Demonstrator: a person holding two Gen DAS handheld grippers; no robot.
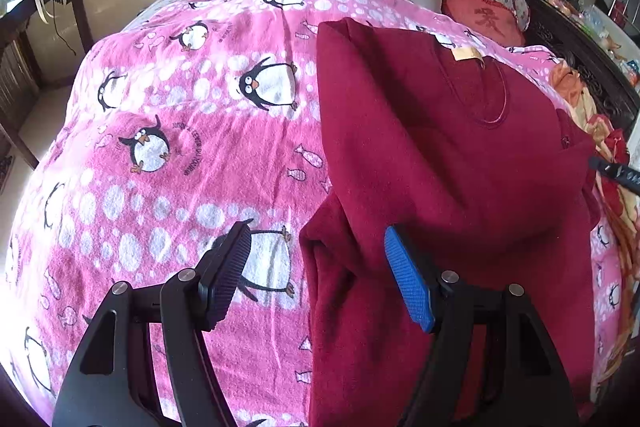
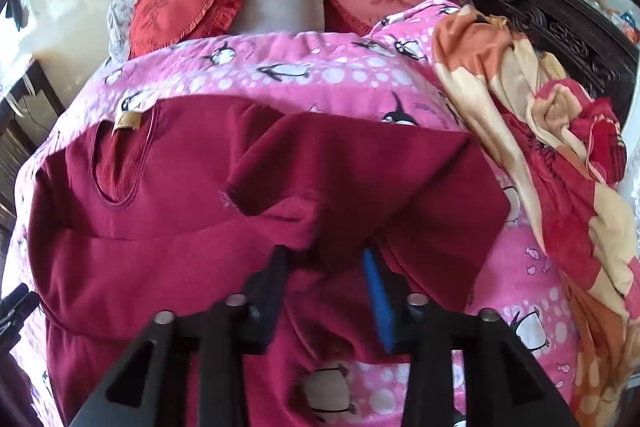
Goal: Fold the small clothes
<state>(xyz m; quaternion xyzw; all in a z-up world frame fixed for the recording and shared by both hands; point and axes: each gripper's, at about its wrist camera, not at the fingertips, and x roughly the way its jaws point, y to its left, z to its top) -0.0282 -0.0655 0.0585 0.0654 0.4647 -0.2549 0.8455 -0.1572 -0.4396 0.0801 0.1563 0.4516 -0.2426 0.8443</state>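
Maroon top [image 1: 440,155] lies flat on the pink penguin blanket [image 1: 180,131], toward the bed's right side, long axis running from me to the pillows. My left gripper [image 1: 316,267] hangs spread above its left edge, open blanket further left. My right gripper [image 2: 326,263] pinches the lifted right sleeve; rumpled orange cloth [image 2: 520,115] crowds that edge.

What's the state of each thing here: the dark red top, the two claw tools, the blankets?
Maroon shirt: lying on the bed, one side folded over, right sleeve lifted.
Left gripper: open, holding nothing.
Right gripper: closed on shirt fabric.
Penguin blanket: spread flat.
Orange blanket: crumpled at the bedside.
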